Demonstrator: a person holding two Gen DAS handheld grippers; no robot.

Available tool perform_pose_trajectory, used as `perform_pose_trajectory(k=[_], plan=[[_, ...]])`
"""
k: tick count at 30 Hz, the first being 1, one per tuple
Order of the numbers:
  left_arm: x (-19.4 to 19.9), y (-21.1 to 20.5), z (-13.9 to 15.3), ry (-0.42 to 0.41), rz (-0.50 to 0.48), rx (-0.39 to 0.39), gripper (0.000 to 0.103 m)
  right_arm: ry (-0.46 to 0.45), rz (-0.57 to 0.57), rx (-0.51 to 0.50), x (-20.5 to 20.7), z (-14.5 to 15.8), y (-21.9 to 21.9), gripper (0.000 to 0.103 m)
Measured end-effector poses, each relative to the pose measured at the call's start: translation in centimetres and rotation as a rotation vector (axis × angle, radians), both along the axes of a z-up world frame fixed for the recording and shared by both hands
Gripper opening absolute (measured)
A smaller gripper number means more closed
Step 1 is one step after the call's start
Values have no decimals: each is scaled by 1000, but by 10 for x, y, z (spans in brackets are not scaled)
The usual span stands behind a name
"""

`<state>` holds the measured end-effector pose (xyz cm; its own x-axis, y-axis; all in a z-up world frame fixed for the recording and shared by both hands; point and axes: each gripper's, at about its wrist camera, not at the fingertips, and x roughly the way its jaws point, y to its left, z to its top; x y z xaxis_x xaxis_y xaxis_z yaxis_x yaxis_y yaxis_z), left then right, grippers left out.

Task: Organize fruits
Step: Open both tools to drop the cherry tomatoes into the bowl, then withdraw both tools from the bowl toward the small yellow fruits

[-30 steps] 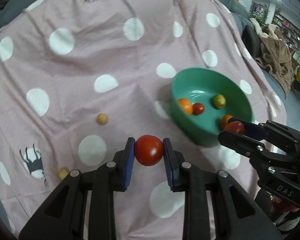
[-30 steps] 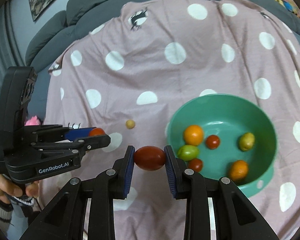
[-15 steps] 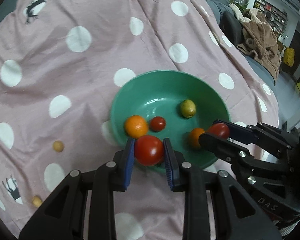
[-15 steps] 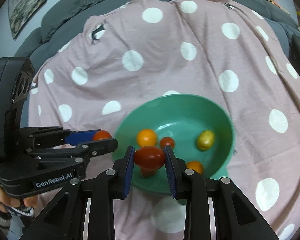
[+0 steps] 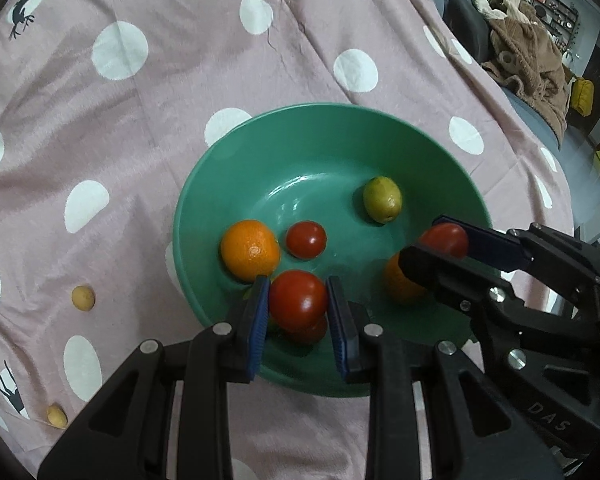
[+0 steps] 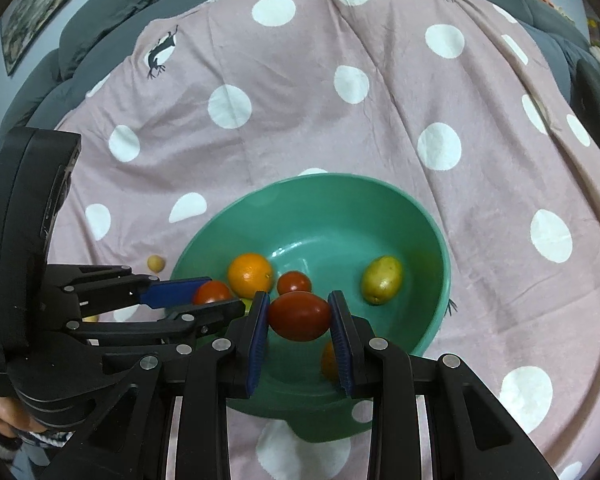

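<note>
A green bowl (image 5: 308, 140) (image 6: 340, 208) sits on the pink dotted cloth. It holds an orange (image 5: 250, 250) (image 6: 250, 275), a small red tomato (image 5: 306, 239) (image 6: 294, 283), a yellow-green fruit (image 5: 382, 199) (image 6: 381, 280) and a second orange (image 5: 394, 286), partly hidden. My left gripper (image 5: 298, 306) is shut on a round red tomato (image 5: 298, 300) over the bowl's near side. My right gripper (image 6: 299, 316) is shut on an oval red tomato (image 6: 299, 316) over the bowl; it also shows in the left wrist view (image 5: 444, 242).
Two small yellow fruits (image 5: 83, 298) (image 5: 57, 416) lie on the cloth (image 5: 180, 60) left of the bowl; one shows in the right wrist view (image 6: 155, 263). A grey sofa (image 6: 180, 0) lies under the cloth. A brown blanket (image 5: 528, 48) is heaped far right.
Both grippers have moved with their tomatoes from beside the bowl to over its inside. The bowl now looks closer and more central in both views.
</note>
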<state>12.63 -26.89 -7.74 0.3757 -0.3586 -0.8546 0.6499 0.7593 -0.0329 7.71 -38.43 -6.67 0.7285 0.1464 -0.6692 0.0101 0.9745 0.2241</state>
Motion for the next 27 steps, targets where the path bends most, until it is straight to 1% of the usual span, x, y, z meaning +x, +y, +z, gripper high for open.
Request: perform_pose_trajectory(k=[9,11,12,15,18,20,22,23,25,27], plan=[[5,-1,-5,21,10,4,28,32,-22,-3,5,-4,1,32],[5,0,-4,21,13,-2,33,41,-33,-11,5,-4,0,33],[5,1,-4,20,20,-3,38,44,-39,-17,4,-4,0,34],[2,4,1,8,22,-16,43,46,-55,-32,2,-2,-2,39],[-5,12,10,-12,33,-40,52,38,-62,-20,-2,1,-3,39],[-12,22,18,-26,41,-73,60,11,-59,1,-10,6,-3,39],[-22,37,24,-54,70,-99,78,-16,-45,22,-18,12,0,39],[-28,50,25,-64,96,-110,80,-28,-34,32,-22,14,2,40],[-36,70,22,-62,134,-116,80,-37,-14,47,-29,15,7,41],[-46,97,14,-45,183,-101,80,-38,17,60,-37,15,16,41]])
